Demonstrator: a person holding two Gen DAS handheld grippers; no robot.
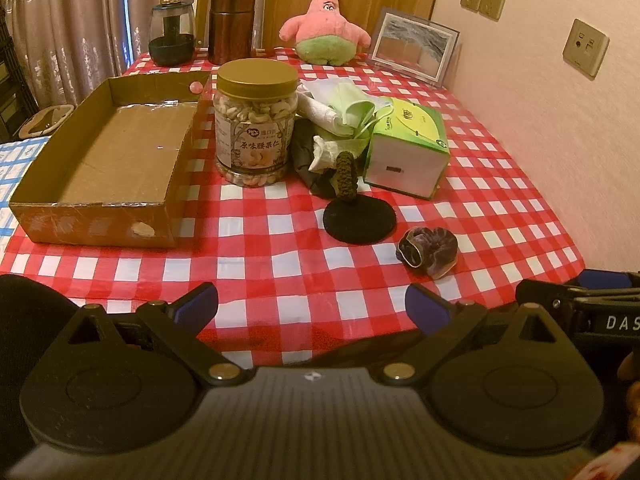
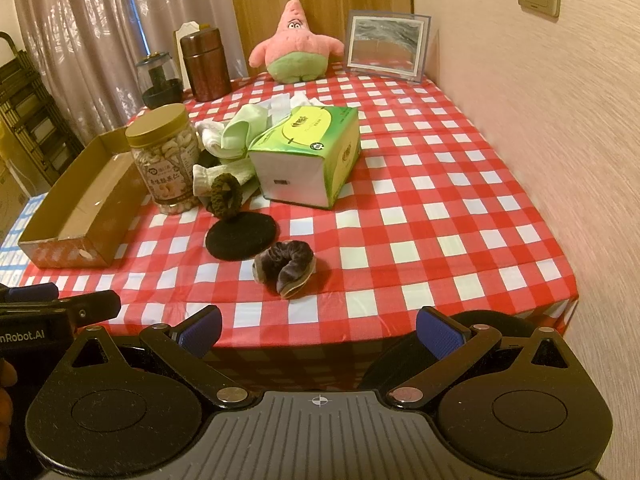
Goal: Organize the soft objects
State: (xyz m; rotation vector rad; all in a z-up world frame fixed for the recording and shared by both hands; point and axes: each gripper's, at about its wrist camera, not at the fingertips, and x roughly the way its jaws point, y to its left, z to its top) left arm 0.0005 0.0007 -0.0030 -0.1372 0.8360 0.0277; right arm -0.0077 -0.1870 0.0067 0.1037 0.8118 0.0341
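A purple velvet scrunchie (image 1: 427,251) (image 2: 285,266) lies near the table's front edge. Behind it a black round pad (image 1: 359,219) (image 2: 242,236) lies flat, with a dark green knitted ring (image 1: 346,176) (image 2: 226,196) leaning on it. Further back sits a heap of white cloths and green face masks (image 1: 340,114) (image 2: 236,132), and a pink star plush (image 1: 325,26) (image 2: 295,46) stands at the far edge. An empty cardboard box (image 1: 108,160) (image 2: 80,208) lies at the left. My left gripper (image 1: 312,308) and right gripper (image 2: 319,330) hang open before the front edge, holding nothing.
A jar of cashews (image 1: 256,120) (image 2: 166,160) stands beside the box, a green tissue pack (image 1: 408,148) (image 2: 308,156) to the right of the heap. A brown canister (image 1: 231,26), a dark glass jar (image 1: 173,34) and a picture frame (image 1: 414,46) line the far edge. A wall (image 2: 540,140) bounds the right side.
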